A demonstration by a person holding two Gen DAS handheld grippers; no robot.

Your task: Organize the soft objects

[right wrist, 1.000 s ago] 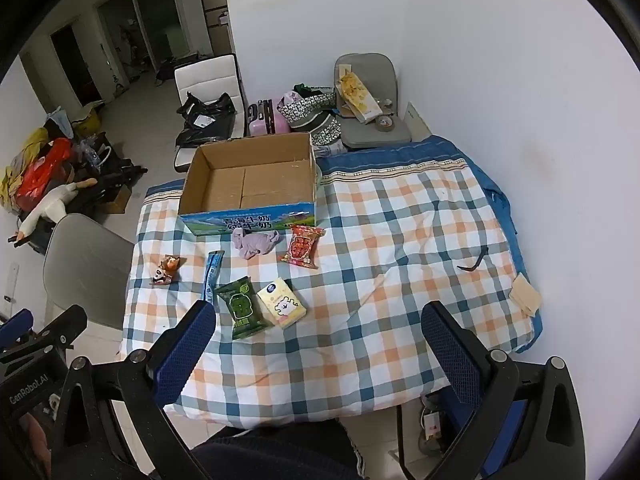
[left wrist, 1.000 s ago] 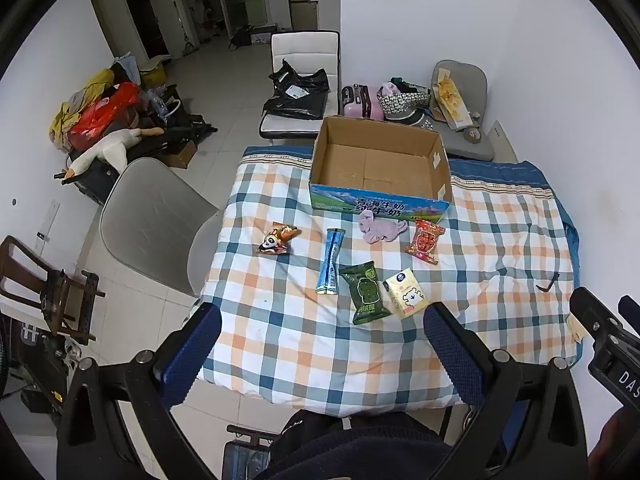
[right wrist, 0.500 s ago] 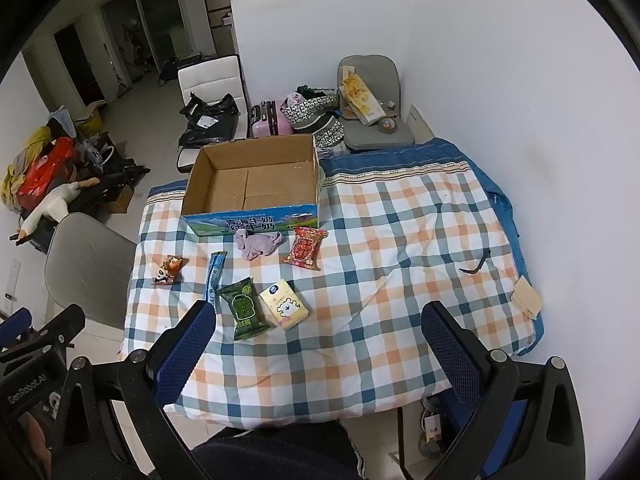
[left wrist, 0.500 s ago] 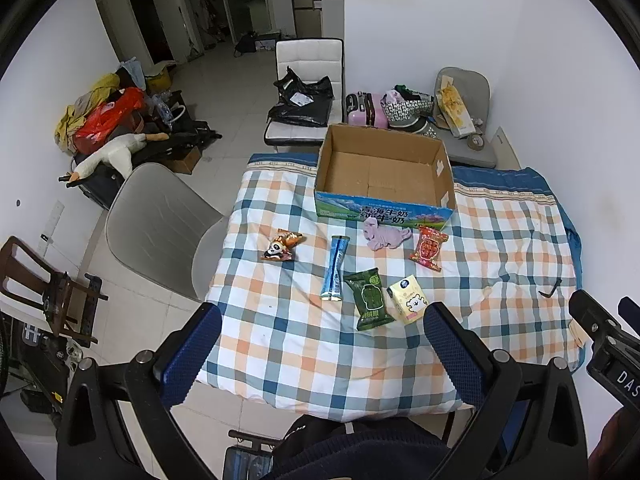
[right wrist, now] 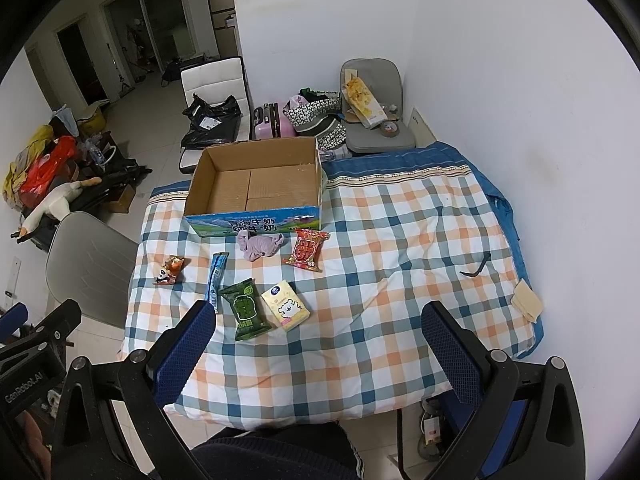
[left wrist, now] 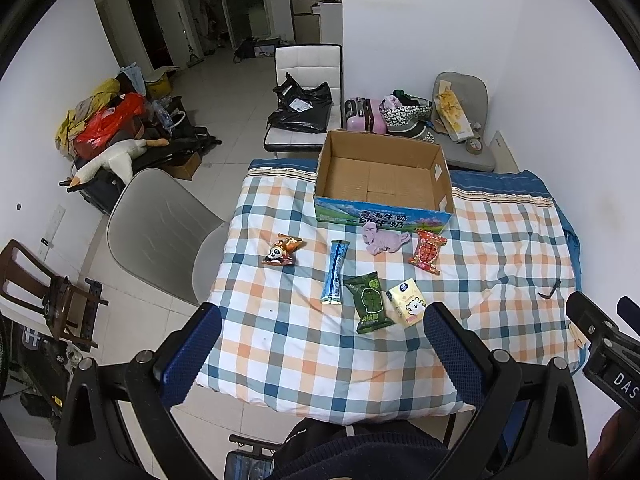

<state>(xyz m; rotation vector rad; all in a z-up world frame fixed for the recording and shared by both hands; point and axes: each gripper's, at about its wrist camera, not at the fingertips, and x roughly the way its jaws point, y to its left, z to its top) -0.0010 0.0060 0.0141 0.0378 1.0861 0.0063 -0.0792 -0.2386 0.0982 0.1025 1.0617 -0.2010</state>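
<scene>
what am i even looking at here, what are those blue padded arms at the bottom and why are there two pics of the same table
Those blue arms are the fingers of two hand-held claws; a person holds one in each hand. Each claw carries a wide-angle camera, so you get two views of one table: the left claw and the right claw. Both are open and hold nothing.

On the checked blanket stands an empty cardboard box. In front of it lie a purple soft toy, a red snack pack, a panda snack pack, a blue stick pack, a green wipes pack and a yellow tissue pack.
</scene>
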